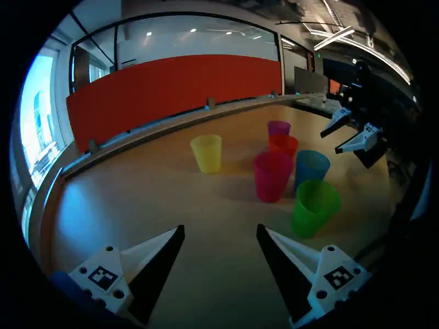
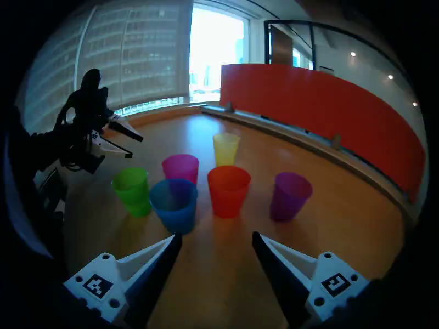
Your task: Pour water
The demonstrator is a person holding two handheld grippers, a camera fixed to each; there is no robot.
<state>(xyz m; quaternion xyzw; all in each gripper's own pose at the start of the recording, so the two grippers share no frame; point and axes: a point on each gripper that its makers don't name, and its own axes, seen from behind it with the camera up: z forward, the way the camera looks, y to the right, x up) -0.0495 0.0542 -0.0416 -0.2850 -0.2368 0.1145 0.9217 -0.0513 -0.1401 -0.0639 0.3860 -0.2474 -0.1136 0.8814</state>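
Tabletop (image 1: 164, 197) bears 6 cups (image 2: 229, 192); left claw (image 1: 220, 227), right claw (image 2: 217, 234) gape.

No word, number or brand name can be read. The only printed marks are black-and-white coded squares made of blocks, not letters. In the left gripper view, the left gripper (image 1: 219, 225) carries one coded square (image 1: 103, 277) on the white base of one of its fingers and a second coded square (image 1: 338, 277) on the other. In the right gripper view, the right gripper (image 2: 215, 234) carries the same kind of marks. A small green sign (image 1: 318, 54) near the ceiling is too small to read.
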